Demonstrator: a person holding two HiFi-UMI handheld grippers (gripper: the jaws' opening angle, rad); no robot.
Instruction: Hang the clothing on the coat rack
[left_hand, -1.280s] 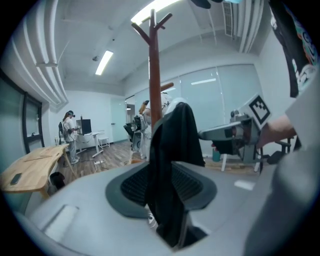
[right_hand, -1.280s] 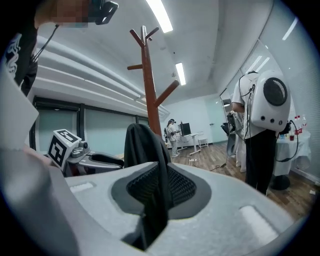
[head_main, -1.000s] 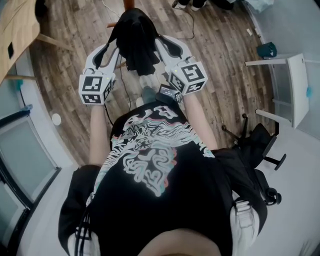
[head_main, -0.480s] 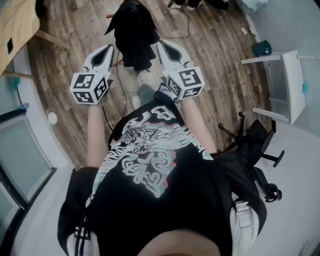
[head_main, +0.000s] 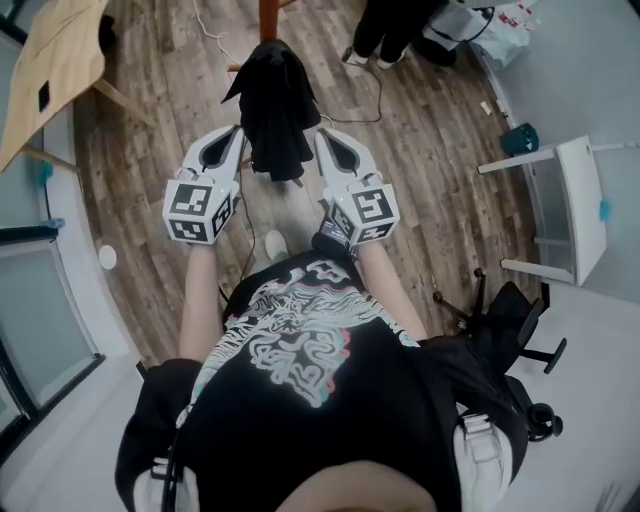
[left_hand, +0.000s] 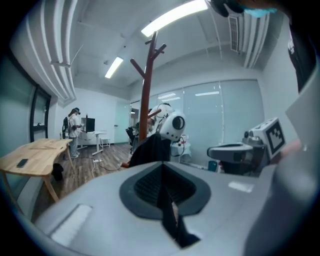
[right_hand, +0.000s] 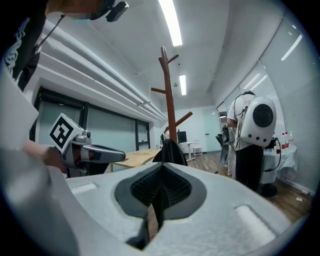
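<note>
The black clothing (head_main: 272, 110) hangs draped on the brown wooden coat rack (head_main: 268, 15), straight ahead of me over the wood floor. Along the jaws, the same garment (left_hand: 150, 150) sits low on the rack's pole (left_hand: 145, 90), and again as the dark garment (right_hand: 170, 149) on the pole (right_hand: 169, 95). My left gripper (head_main: 237, 137) is just left of the garment, apart from it, shut and empty. My right gripper (head_main: 325, 138) is just right of it, also shut with nothing in it. In their own views the left gripper (left_hand: 162, 172) and right gripper (right_hand: 161, 187) have their pads together.
A wooden table (head_main: 50, 70) stands at the far left, a white table (head_main: 580, 190) at the right, and an office chair (head_main: 520, 310) close behind my right side. A person (head_main: 390, 25) stands beyond the rack. A cable (head_main: 375, 70) lies on the floor.
The left gripper's jaws, spread beside the garment a second ago, have closed. Both grippers have drawn back slightly from the clothing, which stays hanging on the rack.
</note>
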